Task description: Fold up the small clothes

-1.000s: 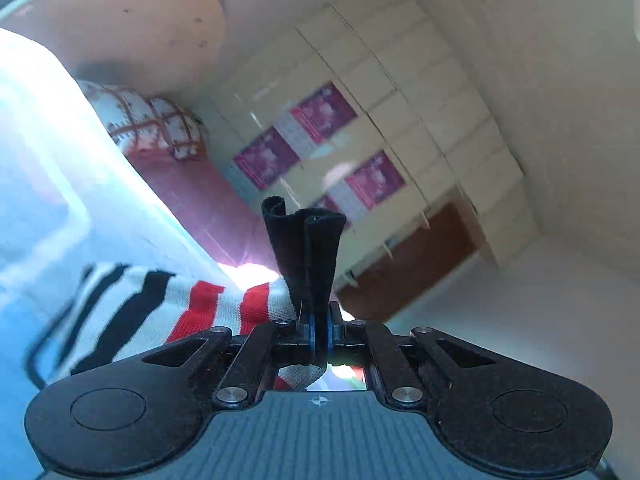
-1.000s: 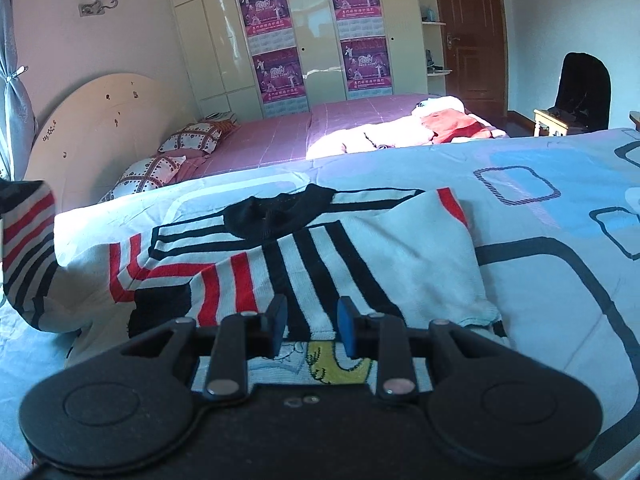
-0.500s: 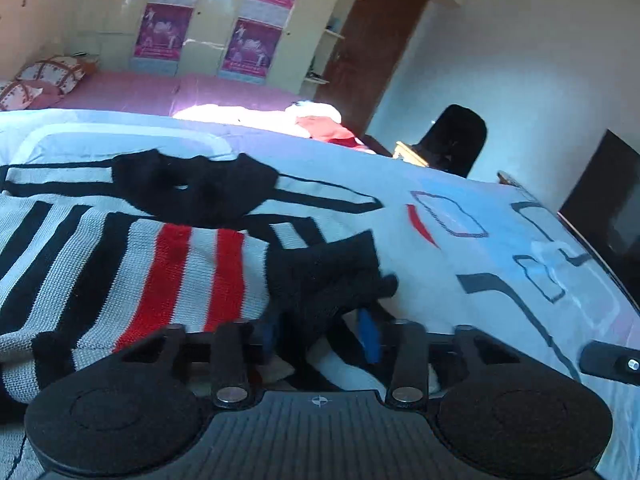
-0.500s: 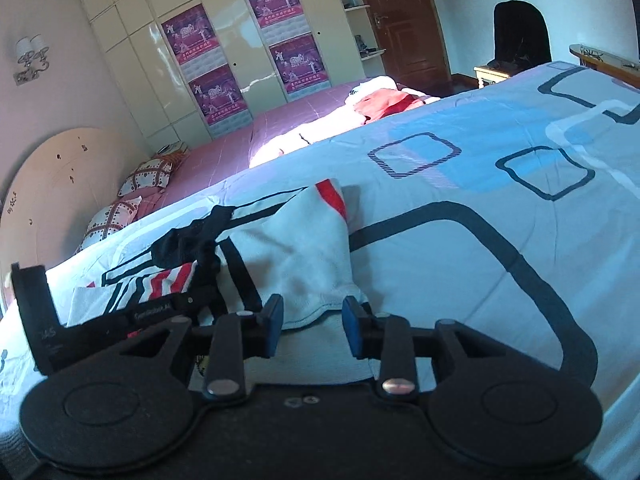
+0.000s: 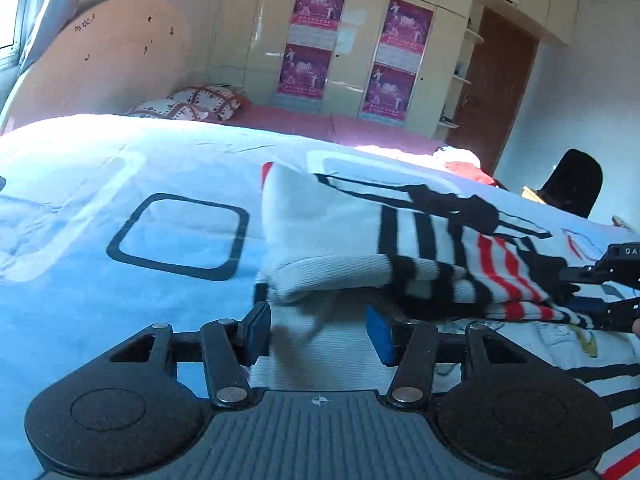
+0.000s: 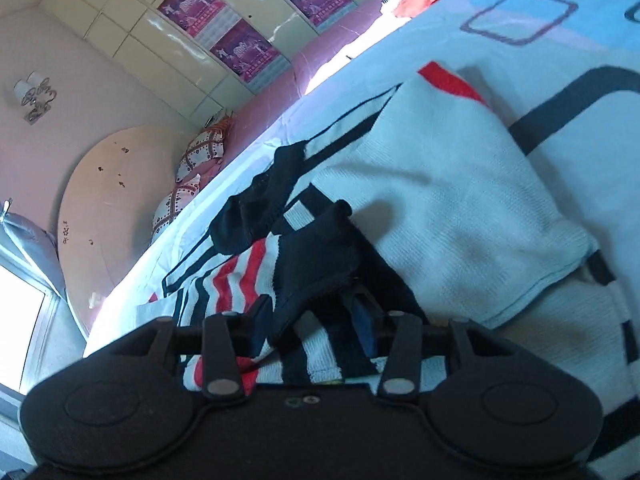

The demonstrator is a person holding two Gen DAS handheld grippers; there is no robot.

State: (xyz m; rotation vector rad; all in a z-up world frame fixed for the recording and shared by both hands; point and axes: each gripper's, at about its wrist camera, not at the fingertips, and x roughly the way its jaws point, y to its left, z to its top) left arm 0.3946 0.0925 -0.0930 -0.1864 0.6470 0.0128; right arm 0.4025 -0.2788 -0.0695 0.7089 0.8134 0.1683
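Both my grippers hang over the striped knit sweater [image 5: 420, 240] lying partly folded on the blue patterned bedsheet [image 5: 120, 168]. My left gripper [image 5: 318, 334] has its fingers apart, nothing pinched, just short of the folded white edge. My right gripper [image 6: 316, 320] is opening, its fingers spreading around the sweater's black cuff [image 6: 320, 256], no longer pressing it.

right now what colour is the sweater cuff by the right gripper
Black; the cuff lies between the opening right gripper jaws, best seen from the right wrist.
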